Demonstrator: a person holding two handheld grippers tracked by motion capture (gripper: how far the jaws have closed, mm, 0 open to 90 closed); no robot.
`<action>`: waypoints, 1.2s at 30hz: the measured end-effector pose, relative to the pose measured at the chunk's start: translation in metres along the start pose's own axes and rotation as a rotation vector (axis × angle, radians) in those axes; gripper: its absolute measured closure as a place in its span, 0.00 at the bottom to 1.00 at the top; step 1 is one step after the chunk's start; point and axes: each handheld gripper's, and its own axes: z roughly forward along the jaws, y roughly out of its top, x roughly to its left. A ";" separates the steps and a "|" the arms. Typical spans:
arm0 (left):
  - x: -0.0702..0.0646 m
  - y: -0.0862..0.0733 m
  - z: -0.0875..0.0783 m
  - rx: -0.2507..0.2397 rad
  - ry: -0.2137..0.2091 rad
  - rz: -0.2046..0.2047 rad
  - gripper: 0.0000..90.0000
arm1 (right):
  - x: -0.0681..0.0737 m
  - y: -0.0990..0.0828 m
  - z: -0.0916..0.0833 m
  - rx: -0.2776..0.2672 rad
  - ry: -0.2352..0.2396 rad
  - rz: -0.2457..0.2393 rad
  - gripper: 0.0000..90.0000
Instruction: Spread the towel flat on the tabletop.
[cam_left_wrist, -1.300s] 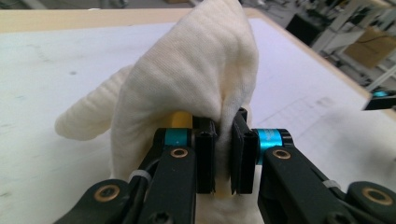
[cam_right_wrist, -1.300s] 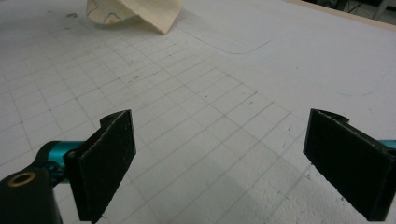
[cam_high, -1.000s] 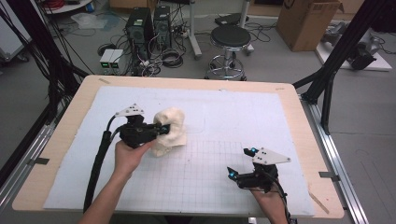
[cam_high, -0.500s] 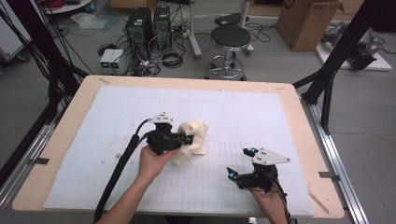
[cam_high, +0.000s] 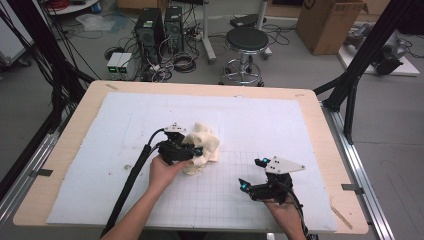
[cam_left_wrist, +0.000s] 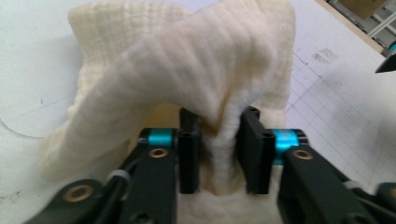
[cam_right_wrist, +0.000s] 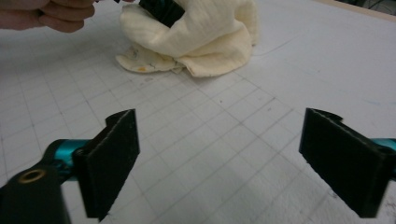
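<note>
Lab floor with stool (cam_high: 246, 41), computers (cam_high: 159, 26) and cables behind a white gridded mat (cam_high: 300, 130) on a wooden table (cam_high: 60, 150).
Mid-mat lies a cream cloth (cam_high: 206, 145); the left gripper (cam_left_wrist: 218, 149) has just been opening, a fold between its jaws. Right gripper (cam_right_wrist: 219, 158) hovers wide, nothing between.

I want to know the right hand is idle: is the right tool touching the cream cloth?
Apart. The high view shows bare mat between the right tool and the cream cloth.
</note>
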 end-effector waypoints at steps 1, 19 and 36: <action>-0.001 0.000 -0.002 -0.010 -0.015 0.009 0.67 | 0.000 0.002 0.002 -0.003 0.011 -0.004 0.18; 0.019 -0.009 -0.041 -0.055 -0.037 0.016 0.53 | -0.002 0.040 0.081 0.115 0.124 -0.057 0.60; 0.024 -0.017 -0.051 -0.070 -0.063 0.039 0.53 | -0.007 0.042 0.121 0.227 0.148 -0.075 0.97</action>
